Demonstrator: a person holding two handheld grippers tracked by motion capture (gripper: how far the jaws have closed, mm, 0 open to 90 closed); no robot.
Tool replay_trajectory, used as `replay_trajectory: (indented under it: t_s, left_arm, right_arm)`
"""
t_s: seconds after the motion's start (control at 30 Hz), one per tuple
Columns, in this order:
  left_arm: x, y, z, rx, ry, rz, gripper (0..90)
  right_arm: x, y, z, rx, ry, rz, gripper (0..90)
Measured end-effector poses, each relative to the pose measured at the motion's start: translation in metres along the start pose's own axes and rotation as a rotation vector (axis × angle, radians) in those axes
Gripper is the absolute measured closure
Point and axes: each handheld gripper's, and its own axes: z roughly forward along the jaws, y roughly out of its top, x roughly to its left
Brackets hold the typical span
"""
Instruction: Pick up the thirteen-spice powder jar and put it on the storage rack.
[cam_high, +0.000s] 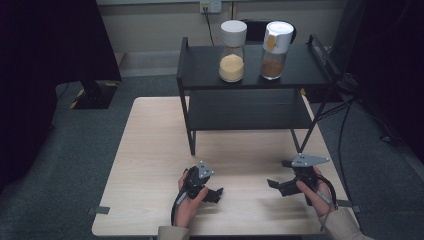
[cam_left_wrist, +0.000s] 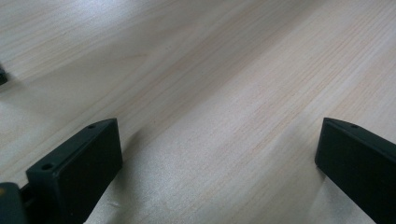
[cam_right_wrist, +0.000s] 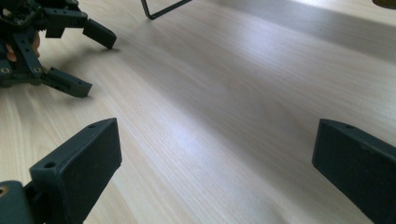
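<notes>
Both grippers rest empty on the table, jars untouched on the shelf.

High view: the left gripper (cam_high: 216, 192) and right gripper (cam_high: 274, 184) lie low on the table (cam_high: 150, 145), well apart, pointing toward each other, each in a hand. Beyond them stands a black shelf (cam_high: 200, 70); on its top level sit two white-capped jars, just beside each other: the left jar (cam_high: 232, 44) about a third full of pale yellow powder, the right jar (cam_high: 275, 42) roughly half full of brown powder. By the look of it, no jar has been handled yet; reaching and gripping are all still to do.
Left gripper view: jaws spread wide over bare wood, nothing between them.
Right gripper view: jaws likewise wide and empty; the left gripper (cam_right_wrist: 91, 60) sits farther off, also open, near a shelf leg (cam_right_wrist: 161, 10).
</notes>
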Motion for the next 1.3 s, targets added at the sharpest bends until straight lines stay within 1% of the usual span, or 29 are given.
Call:
replay_trajectory:
  t_s: [0.43,0.57,0.7,0.93,1.3]
  left_arm:
    - [0.0,0.0,0.0,0.0,0.0,0.0,0.0]
    - [0.0,0.0,0.0,0.0,0.0,0.0,0.0]
    - [0.0,0.0,0.0,0.0,0.0,0.0,0.0]
    - [0.0,0.0,0.0,0.0,0.0,0.0,0.0]
    - [0.0,0.0,0.0,0.0,0.0,0.0,0.0]
  right_arm:
    - [-0.002,-0.007,-0.004,0.031,-0.017,-0.005,0.5]
    - [-0.003,-0.008,-0.005,0.041,-0.013,-0.002,0.6]
    - [-0.004,-0.01,-0.006,0.043,-0.016,-0.003,0.6]
    - [-0.005,-0.013,-0.009,0.066,-0.021,-0.007,0.7]
    - [-0.01,-0.021,-0.017,0.075,-0.03,0.009,0.8]
